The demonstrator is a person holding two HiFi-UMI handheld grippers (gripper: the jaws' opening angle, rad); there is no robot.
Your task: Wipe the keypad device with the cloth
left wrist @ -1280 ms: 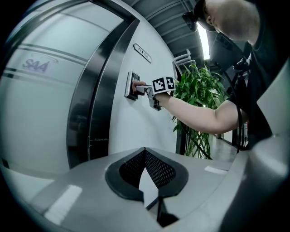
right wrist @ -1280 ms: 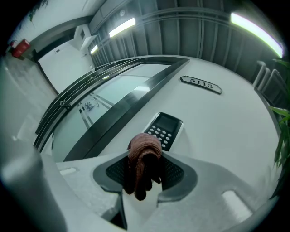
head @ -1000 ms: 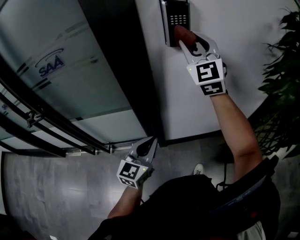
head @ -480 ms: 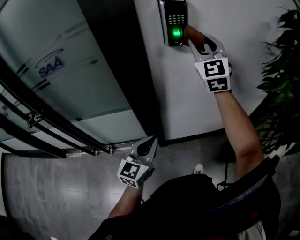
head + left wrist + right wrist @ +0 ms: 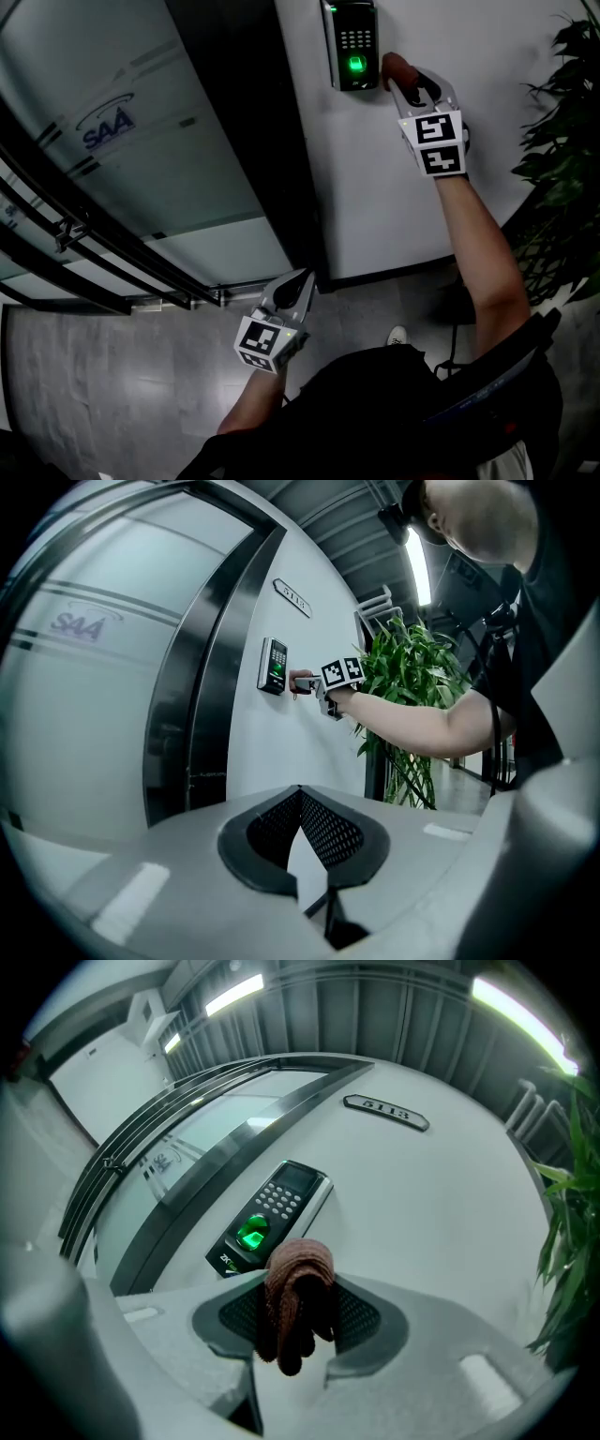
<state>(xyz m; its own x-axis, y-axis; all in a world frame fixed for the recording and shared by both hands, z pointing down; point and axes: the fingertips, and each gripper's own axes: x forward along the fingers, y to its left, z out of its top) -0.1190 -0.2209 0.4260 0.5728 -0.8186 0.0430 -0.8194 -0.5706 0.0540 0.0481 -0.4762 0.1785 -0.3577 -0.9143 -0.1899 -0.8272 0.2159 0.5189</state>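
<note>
The black keypad device (image 5: pixel 352 42) hangs on the white wall, its sensor glowing green (image 5: pixel 251 1233). My right gripper (image 5: pixel 395 79) is just to the right of the device's lower edge, shut on a folded brown cloth (image 5: pixel 391 67). In the right gripper view the cloth (image 5: pixel 296 1283) bulges up between the jaws, a little right of and below the keypad (image 5: pixel 272 1213); I cannot tell whether it touches the device. My left gripper (image 5: pixel 298 285) hangs low near the floor, shut and empty. The left gripper view shows its jaws (image 5: pixel 300 797) closed, with the keypad (image 5: pixel 273 666) far off.
A frosted glass door (image 5: pixel 141 141) with a blue logo and a dark metal frame (image 5: pixel 248 131) stands left of the keypad. A leafy plant (image 5: pixel 562 159) fills the right side. A room number plate (image 5: pixel 386 1113) sits above. Grey floor (image 5: pixel 112 375) lies below.
My right gripper slid right with the cloth, off the keypad's lower part. The green sensor, covered a second ago, now shows. The left gripper stayed put.
</note>
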